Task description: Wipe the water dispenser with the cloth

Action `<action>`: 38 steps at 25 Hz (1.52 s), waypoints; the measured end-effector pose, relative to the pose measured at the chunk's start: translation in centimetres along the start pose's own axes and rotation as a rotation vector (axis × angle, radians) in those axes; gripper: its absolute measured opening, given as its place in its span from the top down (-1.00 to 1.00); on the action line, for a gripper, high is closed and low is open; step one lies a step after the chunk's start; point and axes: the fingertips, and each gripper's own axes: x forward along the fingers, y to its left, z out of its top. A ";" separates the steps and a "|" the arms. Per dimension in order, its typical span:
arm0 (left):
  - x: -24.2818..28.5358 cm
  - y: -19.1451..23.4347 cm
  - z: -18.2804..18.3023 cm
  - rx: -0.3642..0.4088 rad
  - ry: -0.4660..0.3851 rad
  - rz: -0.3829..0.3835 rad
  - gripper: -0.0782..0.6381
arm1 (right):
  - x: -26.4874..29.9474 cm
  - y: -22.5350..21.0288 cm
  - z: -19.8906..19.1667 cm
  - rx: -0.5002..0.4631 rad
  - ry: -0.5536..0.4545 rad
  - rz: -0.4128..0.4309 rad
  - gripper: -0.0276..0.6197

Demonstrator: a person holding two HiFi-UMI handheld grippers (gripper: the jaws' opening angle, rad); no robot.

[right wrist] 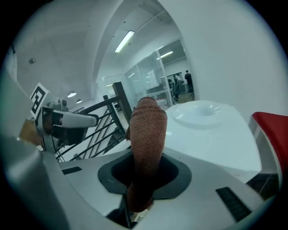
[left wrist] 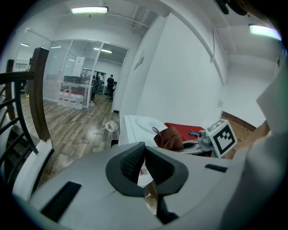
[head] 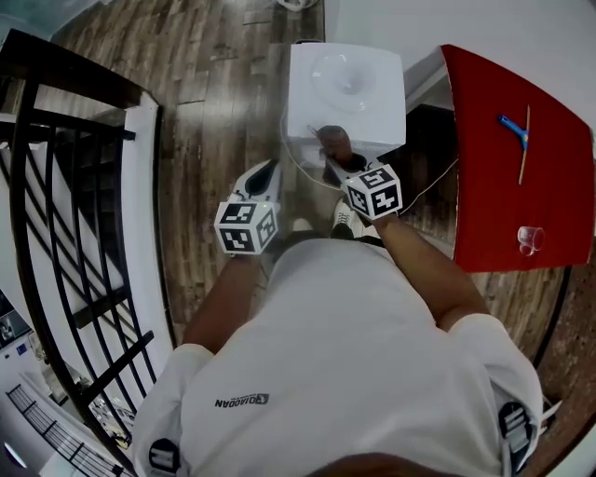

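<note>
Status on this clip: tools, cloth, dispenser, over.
Right tool shut on cloth, upright before water dispenser, contact unclear. Left tool shut, empty. Nothing in the way.

The floor (head: 205, 112) is made of brown wood boards, and light is seen shining on it. A black railing (head: 65, 233) is set along one side, with a white ledge (head: 142, 205) beside it. A red table (head: 503, 168) is placed by the white wall (left wrist: 180, 81). A small blue thing (head: 513, 130) and a clear cup (head: 529, 238) are kept on it, well apart. Long lights (left wrist: 89, 10) are lit on the ceiling. Far back, a glass wall (left wrist: 85, 58) is seen, with big water bottles (left wrist: 72, 97) lined up on the floor near it.
</note>
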 end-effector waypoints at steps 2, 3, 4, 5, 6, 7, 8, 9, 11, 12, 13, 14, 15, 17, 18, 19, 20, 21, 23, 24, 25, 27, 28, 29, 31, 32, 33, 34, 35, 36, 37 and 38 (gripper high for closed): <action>-1.2 0.5 -0.7 -0.008 -0.002 0.006 0.78 | 2.2 2.5 -1.3 -0.028 0.050 0.057 0.65; -1.8 0.8 -1.1 -0.016 -0.004 0.011 0.79 | 3.1 3.2 -1.9 -0.036 0.073 0.072 0.65; -2.4 1.0 -1.4 -0.025 -0.006 0.016 0.79 | 4.0 3.7 -2.5 -0.043 0.094 0.081 0.65; -3.1 1.4 -1.8 -0.035 -0.008 0.022 0.78 | 4.8 4.0 -2.9 -0.050 0.114 0.087 0.65; -3.7 1.7 -2.2 -0.043 -0.010 0.029 0.78 | 5.6 4.2 -3.2 -0.060 0.135 0.090 0.65; -4.2 2.0 -2.5 -0.048 -0.012 0.035 0.78 | 6.4 4.4 -3.6 -0.072 0.159 0.092 0.65; -4.8 2.3 -2.7 -0.052 -0.014 0.041 0.78 | 7.1 4.6 -3.9 -0.085 0.188 0.094 0.65; -5.4 2.6 -2.9 -0.055 -0.016 0.046 0.78 | 7.8 4.7 -4.4 -0.095 0.222 0.095 0.65; -6.5 2.9 -3.4 -0.055 -0.016 0.052 0.78 | 9.0 4.7 -5.4 -0.103 0.295 0.089 0.65; -7.0 3.0 -3.7 -0.054 -0.015 0.053 0.78 | 9.4 4.4 -5.7 -0.099 0.321 0.074 0.65; -7.3 3.1 -3.9 -0.052 -0.014 0.052 0.78 | 9.5 3.9 -5.8 -0.087 0.336 0.054 0.65; -7.6 3.1 -4.0 -0.048 -0.014 0.049 0.79 | 9.6 3.4 -6.0 -0.069 0.346 0.036 0.65; -7.8 3.1 -4.1 -0.043 -0.015 0.045 0.78 | 9.4 2.9 -6.1 -0.052 0.354 0.022 0.65; -8.0 3.0 -4.1 -0.032 -0.022 0.034 0.78 | 9.1 2.2 -6.3 -0.039 0.369 0.004 0.65; -8.0 2.9 -4.0 -0.027 -0.025 0.027 0.78 | 8.9 1.9 -6.4 -0.040 0.375 -0.004 0.65; -8.1 2.7 -4.0 -0.022 -0.028 0.019 0.78 | 8.6 1.7 -6.5 -0.042 0.380 -0.012 0.65; -8.1 2.6 -3.9 -0.017 -0.030 0.012 0.78 | 8.4 1.3 -6.6 -0.043 0.383 -0.021 0.65; -8.0 2.4 -3.8 -0.010 -0.032 0.005 0.78 | 8.1 1.0 -6.7 -0.041 0.386 -0.029 0.65; -7.9 2.1 -3.5 0.000 -0.038 -0.004 0.78 | 7.4 0.0 -7.2 -0.025 0.388 -0.047 0.65; -7.8 2.0 -3.3 0.004 -0.042 -0.006 0.78 | 7.0 -0.6 -7.5 -0.012 0.386 -0.056 0.65; -7.6 2.0 -3.1 0.006 -0.047 -0.007 0.78 | 6.6 -1.2 -7.7 0.001 0.384 -0.065 0.65; -7.1 1.9 -2.9 0.003 -0.052 -0.005 0.78 | 5.6 -2.5 -8.1 0.022 0.381 -0.084 0.65; -6.7 1.8 -2.9 -0.002 -0.053 -0.005 0.78 | 5.1 -3.1 -8.4 0.029 0.383 -0.092 0.65; -6.4 1.6 -2.9 -0.009 -0.052 -0.006 0.78 | 4.5 -3.7 -8.7 0.035 0.387 -0.099 0.65; -5.5 0.8 -2.9 -0.019 -0.051 -0.015 0.78 | 3.3 -4.9 -9.4 0.044 0.394 -0.112 0.65; -5.0 0.3 -2.8 -0.020 -0.050 -0.022 0.78 | 2.7 -5.6 -9.6 0.048 0.396 -0.118 0.65; -4.5 -0.1 -2.6 -0.018 -0.049 -0.029 0.78 | 2.2 -6.3 -9.8 0.051 0.397 -0.125 0.65; -4.0 -0.6 -2.4 -0.015 -0.048 -0.036 0.79 | 1.7 -7.0 -10.0 0.055 0.399 -0.131 0.65; -3.6 -1.1 -2.2 -0.011 -0.047 -0.043 0.78 | 1.2 -7.5 -10.2 0.058 0.400 -0.137 0.65; -3.3 -1.5 -2.0 -0.006 -0.047 -0.049 0.78 | 0.8 -8.1 -10.4 0.062 0.401 -0.141 0.65; -2.9 -2.0 -1.8 0.000 -0.047 -0.055 0.78 | 0.3 -8.5 -10.6 0.066 0.401 -0.145 0.65; -2.6 -2.3 -1.6 0.005 -0.046 -0.059 0.78 | -0.1 -9.0 -10.8 0.069 0.400 -0.149 0.65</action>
